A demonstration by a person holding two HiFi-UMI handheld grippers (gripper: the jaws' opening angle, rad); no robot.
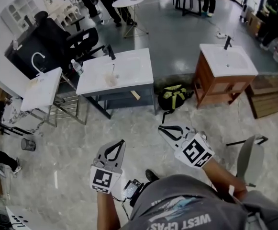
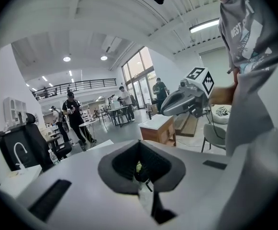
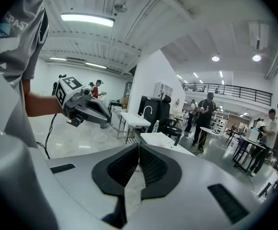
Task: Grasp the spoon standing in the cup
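Grey shirt (image 1: 186, 202), marble floor (image 1: 72, 152), cup (image 1: 111, 79) on countertop (image 1: 93, 80)

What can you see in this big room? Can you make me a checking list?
Surface: white sink table, far ahead of the person.
Job's things: cup with spoon standing in it, on that table, untouched.
Clutter: water bottle by the table's corner; backpack on the floor.
Grippers: left gripper and right gripper shut, empty.
Cables: black cable hanging from the left gripper.
Surroundings: wooden sink cabinet; people beyond.
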